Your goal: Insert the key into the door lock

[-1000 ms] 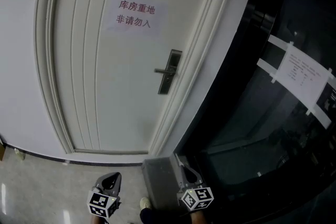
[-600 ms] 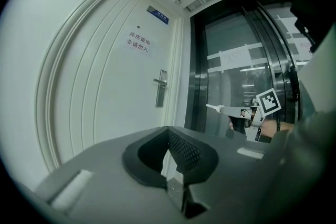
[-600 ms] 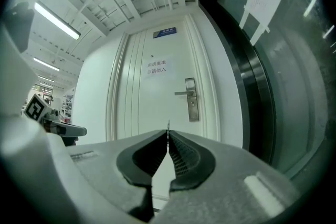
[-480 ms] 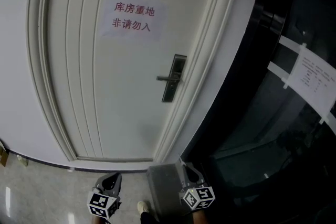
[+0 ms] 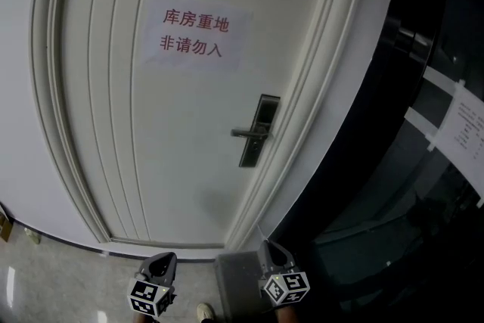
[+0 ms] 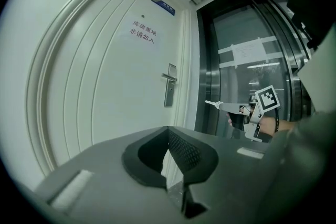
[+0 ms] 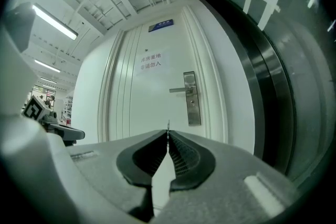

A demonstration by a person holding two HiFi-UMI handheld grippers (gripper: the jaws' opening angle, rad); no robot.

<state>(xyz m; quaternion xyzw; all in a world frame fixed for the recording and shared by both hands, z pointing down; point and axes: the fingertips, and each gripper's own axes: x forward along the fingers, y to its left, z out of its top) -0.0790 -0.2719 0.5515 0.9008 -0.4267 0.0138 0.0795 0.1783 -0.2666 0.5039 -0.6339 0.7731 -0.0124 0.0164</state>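
Door (image 5: 151, 125) is bigger in head view vs a sec ago. Lock (image 5: 259, 130) now sits larger and further lower-right in frame, and the sign (image 5: 193, 32) up-left of lock has grown too. So I've been walking up w/ both grippers level. Approach is under way, insertion not begun. I'd call it early stage: nothing touches lock yet and I'm well short of it.

R gripper (image 7: 168, 132): jaws pressed together, pinching key (image 7: 168, 124). In R gripper view only a thin metal sliver pokes past the pads. It points at the door, just left of lock and below handle (image 7: 178, 90). L gripper view shows it better: a slim pale blade sticking level out of R gripper's front, aimed at lock's side of the door, well apart from lock. Blade looks narrow and straight. Its head is buried in the pads, can't see it.

L gripper (image 6: 168, 129): tips closed, nothing btwn them, down-left of lock in head view, also well back.

Lock: tall metal plate near door's right edge, lever handle pointing left off the plate. Small dark spot just under handle is prob the keyhole (image 7: 192, 102), but it's too small to be sure. Next, I reckon: close the gap, shift key right toward that spot, check blade vs slot.
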